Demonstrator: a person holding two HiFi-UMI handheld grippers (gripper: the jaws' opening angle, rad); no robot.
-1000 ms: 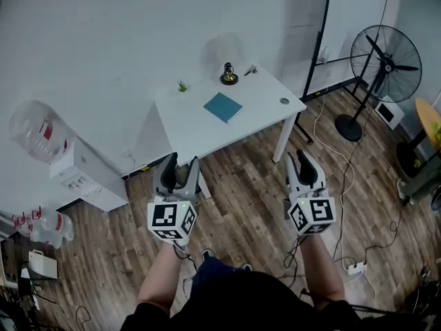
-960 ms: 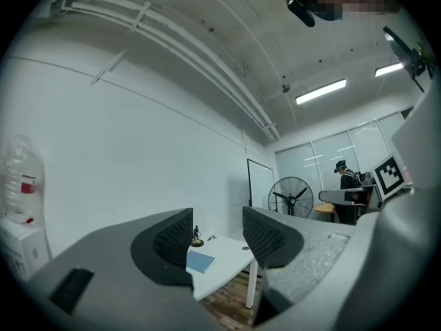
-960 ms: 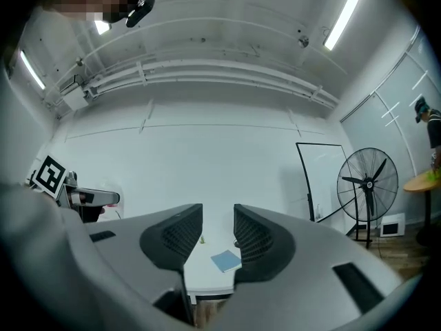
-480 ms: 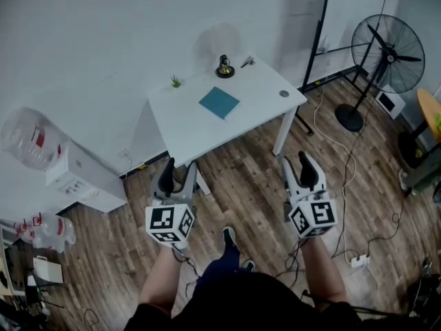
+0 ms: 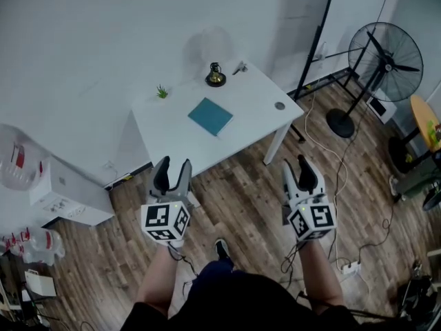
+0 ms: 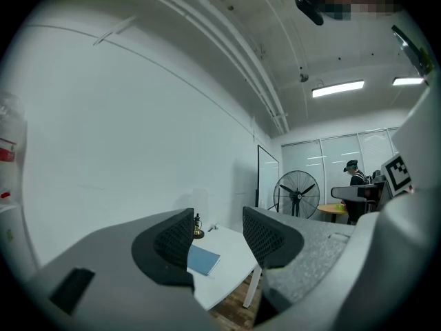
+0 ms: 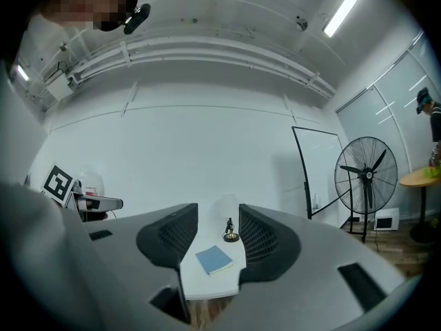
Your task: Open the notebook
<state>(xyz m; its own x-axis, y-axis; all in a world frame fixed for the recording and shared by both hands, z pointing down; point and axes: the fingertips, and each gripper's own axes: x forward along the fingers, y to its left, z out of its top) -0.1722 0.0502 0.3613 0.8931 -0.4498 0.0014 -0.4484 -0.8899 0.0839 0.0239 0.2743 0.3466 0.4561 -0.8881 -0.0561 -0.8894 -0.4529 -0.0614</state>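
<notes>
Head view: left gripper [image 5: 173,168] and right gripper [image 5: 298,166] point level toward the notebook [image 5: 210,116], jaws just opened wide, both empty.

The head view looks steeply down from above the person, with the left claw [image 5: 172,169] and right claw [image 5: 296,168] near. Each gripper view looks level along its own claw toward the far wall. All three share the distant table [image 5: 172,124], notebook [image 5: 210,116] and fan [image 5: 384,47].

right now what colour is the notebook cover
Teal blue, plain; the notebook shows best in the head view.
</notes>
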